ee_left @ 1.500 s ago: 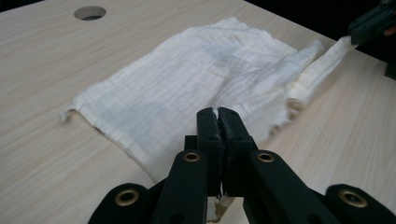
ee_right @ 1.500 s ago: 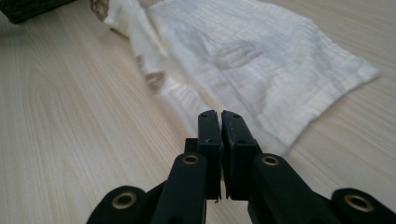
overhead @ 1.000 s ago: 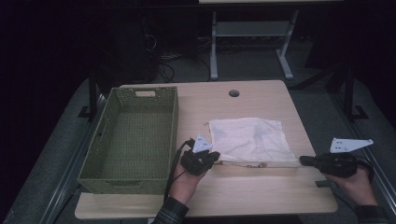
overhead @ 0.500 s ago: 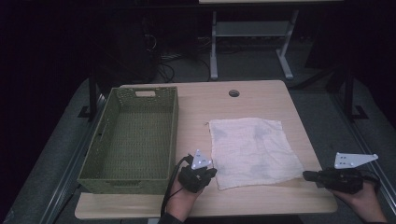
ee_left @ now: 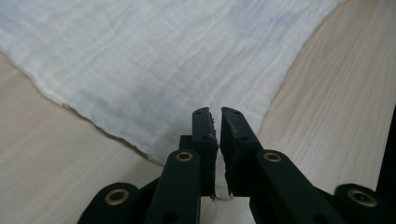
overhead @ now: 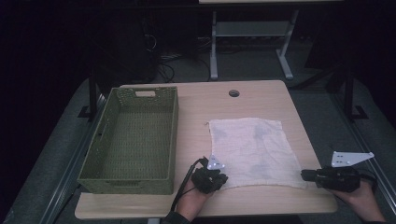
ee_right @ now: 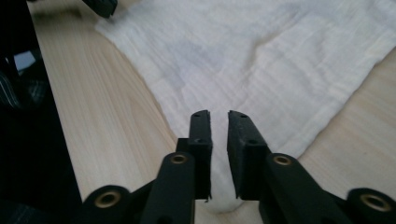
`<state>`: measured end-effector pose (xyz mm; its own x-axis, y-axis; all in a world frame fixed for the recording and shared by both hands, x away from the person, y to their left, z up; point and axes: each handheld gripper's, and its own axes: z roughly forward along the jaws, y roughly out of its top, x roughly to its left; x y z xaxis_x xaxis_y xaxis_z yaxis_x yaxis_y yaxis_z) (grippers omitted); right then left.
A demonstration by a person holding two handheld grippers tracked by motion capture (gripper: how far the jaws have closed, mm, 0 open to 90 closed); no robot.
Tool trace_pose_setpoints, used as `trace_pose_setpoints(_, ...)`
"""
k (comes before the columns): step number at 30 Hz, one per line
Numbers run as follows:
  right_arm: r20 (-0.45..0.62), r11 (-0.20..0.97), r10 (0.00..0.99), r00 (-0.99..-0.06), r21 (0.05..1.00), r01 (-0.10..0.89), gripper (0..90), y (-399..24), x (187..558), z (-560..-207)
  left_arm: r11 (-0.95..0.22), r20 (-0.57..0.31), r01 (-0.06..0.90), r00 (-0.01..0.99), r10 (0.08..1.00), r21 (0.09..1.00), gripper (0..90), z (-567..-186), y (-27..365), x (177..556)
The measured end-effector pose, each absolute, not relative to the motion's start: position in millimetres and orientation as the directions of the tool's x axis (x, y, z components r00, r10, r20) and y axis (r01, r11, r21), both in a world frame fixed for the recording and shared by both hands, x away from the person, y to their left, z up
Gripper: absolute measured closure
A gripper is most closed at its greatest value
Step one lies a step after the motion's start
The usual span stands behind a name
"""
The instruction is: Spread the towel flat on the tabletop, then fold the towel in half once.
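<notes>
A white cloth [overhead: 252,149] lies spread flat on the right half of the wooden table [overhead: 201,102]. My left gripper [overhead: 223,177] rests at its near left corner. In the left gripper view the cloth [ee_left: 154,70] runs under the left gripper [ee_left: 215,114], whose jaws have just been opening and stand a narrow gap apart, the corner between them. My right gripper [overhead: 303,175] is at the near right corner. Its jaws have likewise just eased apart around the cloth's corner [ee_right: 261,60], as the right gripper [ee_right: 218,115] view shows; the pads do not press on it.
An olive woven basket [overhead: 173,135] stands on the left half of the table with nothing in it. A round cable hole [overhead: 234,93] is near the far edge. Table legs and cables stand on the dark floor beyond.
The cloth was bunched shorter a second ago; both grippers drew its near edge toward the table's front, and it now lies spread flat. The left hand has sunk to the table.
</notes>
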<state>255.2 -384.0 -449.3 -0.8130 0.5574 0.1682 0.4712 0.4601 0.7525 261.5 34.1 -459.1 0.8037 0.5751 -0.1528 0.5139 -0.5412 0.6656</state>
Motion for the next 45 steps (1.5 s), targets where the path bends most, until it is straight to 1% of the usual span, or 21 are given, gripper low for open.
trace_pose_setpoints(2, 0.168, 0.48, 0.558, -0.813, 0.734, 0.481, 84.0, -381, 256, -454, -0.566, -0.146, 0.515, 0.808, 0.57, 0.644, 84.9, -463, 32, 261)
trace_pose_setpoints(4, 0.161, 0.494, 0.56, -0.813, 0.723, 0.483, 83.9, -380, 258, -457, -0.569, -0.146, 0.515, 0.809, 0.569, 0.641, 86.4, -462, 33, 261)
trace_pose_setpoints(9, 0.162, 0.485, 0.562, -0.811, 0.729, 0.482, 83.6, -381, 258, -456, -0.59, -0.147, 0.522, 0.812, 0.565, 0.616, 88.1, -460, 42, 255)
trace_pose_setpoints(13, 0.158, 0.484, 0.564, -0.811, 0.731, 0.48, 81.4, -380, 259, -456, -0.595, -0.145, 0.534, 0.805, 0.576, 0.6, 88.0, -458, 48, 252)
trace_pose_setpoints(15, 0.155, 0.483, 0.566, -0.81, 0.734, 0.478, 78.6, -378, 261, -455, -0.583, -0.147, 0.532, 0.803, 0.578, 0.614, 81.6, -456, 46, 252)
trace_pose_setpoints(17, 0.152, 0.477, 0.571, -0.807, 0.739, 0.477, 75.3, -377, 264, -453, -0.575, -0.139, 0.519, 0.806, 0.575, 0.632, 77.4, -452, 44, 255)
trace_pose_setpoints(21, 0.142, 0.473, 0.587, -0.797, 0.739, 0.48, 70.2, -374, 271, -450, -0.555, -0.127, 0.509, 0.801, 0.584, 0.658, 70.3, -447, 44, 263)
trace_pose_setpoints(23, 0.137, 0.472, 0.595, -0.792, 0.738, 0.483, 68.3, -373, 276, -449, -0.538, -0.135, 0.515, 0.794, 0.592, 0.667, 67.7, -446, 44, 269)
trace_pose_setpoints(24, 0.13, 0.471, 0.599, -0.79, 0.741, 0.479, 66.9, -372, 278, -449, -0.536, -0.133, 0.515, 0.793, 0.595, 0.669, 65.1, -445, 44, 271)
trace_pose_setpoints(27, 0.114, 0.471, 0.61, -0.784, 0.744, 0.474, 64.9, -369, 288, -447, -0.517, -0.134, 0.514, 0.786, 0.604, 0.684, 59.5, -443, 45, 278)
trace_pose_setpoints(28, 0.113, 0.468, 0.613, -0.782, 0.745, 0.475, 64.5, -368, 291, -447, -0.507, -0.147, 0.517, 0.786, 0.601, 0.69, 59.5, -442, 46, 283)
trace_pose_setpoints(35, 0.084, 0.464, 0.626, -0.775, 0.759, 0.457, 62.6, -358, 309, -441, -0.472, -0.164, 0.514, 0.782, 0.602, 0.716, 55.8, -440, 50, 302)
trace_pose_setpoints(41, 0.075, 0.452, 0.637, -0.767, 0.77, 0.451, 61.7, -353, 326, -438, -0.474, -0.131, 0.494, 0.78, 0.611, 0.729, 52.8, -437, 49, 317)
trace_pose_setpoints(45, 0.072, 0.446, 0.644, -0.761, 0.774, 0.45, 61.4, -350, 334, -435, -0.466, -0.128, 0.497, 0.772, 0.623, 0.732, 50.3, -436, 48, 325)
